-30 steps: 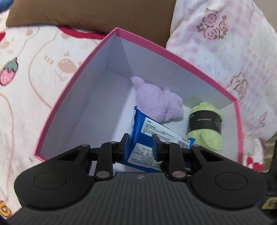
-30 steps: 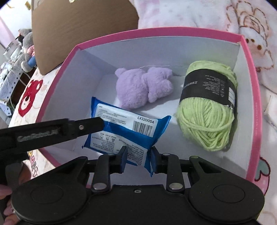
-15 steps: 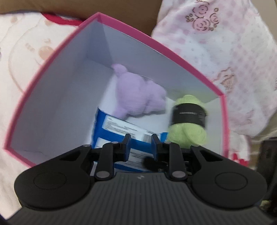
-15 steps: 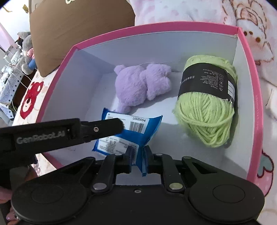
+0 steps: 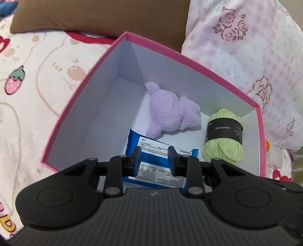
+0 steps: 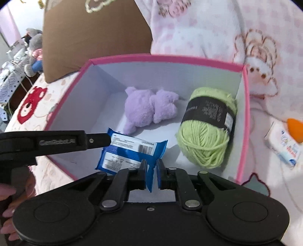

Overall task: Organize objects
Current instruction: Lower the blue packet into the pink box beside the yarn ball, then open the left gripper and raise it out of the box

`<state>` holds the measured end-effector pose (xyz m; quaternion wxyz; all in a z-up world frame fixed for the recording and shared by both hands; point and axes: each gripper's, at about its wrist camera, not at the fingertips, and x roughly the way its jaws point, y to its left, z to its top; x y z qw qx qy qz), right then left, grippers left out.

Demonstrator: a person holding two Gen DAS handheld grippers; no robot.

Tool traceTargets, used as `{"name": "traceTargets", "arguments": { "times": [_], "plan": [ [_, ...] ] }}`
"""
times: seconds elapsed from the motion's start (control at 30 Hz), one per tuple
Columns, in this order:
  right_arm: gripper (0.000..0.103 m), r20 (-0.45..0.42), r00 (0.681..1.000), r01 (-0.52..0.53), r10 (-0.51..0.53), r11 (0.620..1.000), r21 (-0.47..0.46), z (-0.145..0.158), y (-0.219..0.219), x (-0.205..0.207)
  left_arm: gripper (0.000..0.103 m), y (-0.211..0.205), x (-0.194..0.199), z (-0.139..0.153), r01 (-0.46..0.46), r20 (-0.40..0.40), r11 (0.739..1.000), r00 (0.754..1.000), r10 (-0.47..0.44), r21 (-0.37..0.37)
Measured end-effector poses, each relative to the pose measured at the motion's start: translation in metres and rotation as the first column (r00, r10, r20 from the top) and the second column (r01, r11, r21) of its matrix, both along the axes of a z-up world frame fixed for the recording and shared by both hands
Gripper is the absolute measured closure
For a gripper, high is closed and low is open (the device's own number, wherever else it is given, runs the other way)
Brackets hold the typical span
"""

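A pink box (image 5: 85, 83) (image 6: 244, 106) with a white inside sits on a bed. In it lie a purple plush toy (image 5: 168, 111) (image 6: 147, 107), a green yarn ball (image 5: 223, 140) (image 6: 208, 128) and a blue wipes packet (image 5: 161, 151) (image 6: 130, 151). My right gripper (image 6: 151, 170) is shut on the packet's near edge and holds it over the box's front part. My left gripper (image 5: 154, 157) is open, its fingers either side of the packet, above it. The left gripper also shows in the right wrist view (image 6: 94, 141), reaching in from the left.
A brown cushion (image 5: 94, 17) (image 6: 94, 37) lies behind the box and a pink patterned pillow (image 5: 246, 56) at its right. A white wipes pack (image 6: 284, 145) and an orange object (image 6: 295, 128) lie on the bed right of the box. Soft toys (image 6: 34, 51) sit far left.
The right gripper closed on the blue packet and both grippers have pulled back from the box. The left gripper stayed open and swung left and right in between.
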<state>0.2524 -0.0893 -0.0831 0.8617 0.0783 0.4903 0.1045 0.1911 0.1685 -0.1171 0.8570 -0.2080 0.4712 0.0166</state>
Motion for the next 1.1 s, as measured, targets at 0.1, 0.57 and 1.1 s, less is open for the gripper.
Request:
{"name": "traceTargets", "arguments": {
  "times": [0.1,0.57,1.1],
  "plan": [
    [0.087,0.037,0.999,-0.009,0.009,1.000,0.001,0.014,-0.004,-0.012,0.067,-0.003,-0.007,0.011,0.012,0.017,1.000,1.000,-0.012,0.003],
    [0.064,0.108,0.994,-0.039,0.036,0.999,0.026,0.061,-0.016,-0.058,0.045,-0.022,-0.056,0.084,0.040,0.058,0.997,0.997,-0.044,0.060],
    [0.029,0.129,0.988,-0.078,0.086,0.995,-0.067,0.100,-0.012,-0.112,0.016,-0.053,-0.103,0.139,0.159,0.022,0.982,0.987,-0.162,0.102]
  ]
}}
